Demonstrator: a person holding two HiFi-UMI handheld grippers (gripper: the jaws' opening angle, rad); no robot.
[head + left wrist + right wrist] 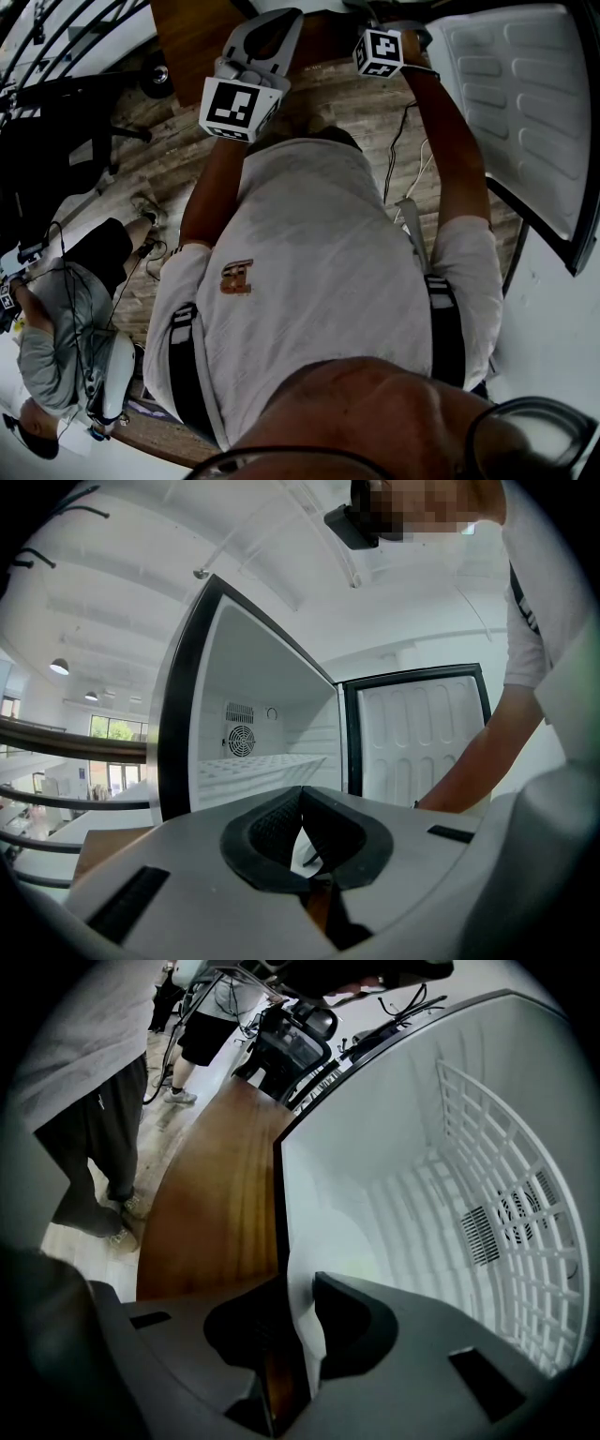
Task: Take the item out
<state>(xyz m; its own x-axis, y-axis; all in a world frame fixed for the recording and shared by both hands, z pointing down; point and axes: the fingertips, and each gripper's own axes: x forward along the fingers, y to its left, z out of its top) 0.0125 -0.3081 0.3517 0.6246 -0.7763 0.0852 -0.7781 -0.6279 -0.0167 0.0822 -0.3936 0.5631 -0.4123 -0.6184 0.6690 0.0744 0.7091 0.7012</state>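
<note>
No readable text anywhere; orange emblem (237, 277) on white shirt (319, 234) illegible.

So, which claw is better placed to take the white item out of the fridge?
The right claw. It is closing, with the white item already between its jaws at the open fridge. The left claw is shut on nothing and would first have to open.

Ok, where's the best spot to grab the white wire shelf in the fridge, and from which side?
Likely the front edge of the wire shelf, from the open front of the fridge. It lies level across the cabinet with only that edge facing the opening; walls box in the rest. One jaw above, one below.
</note>
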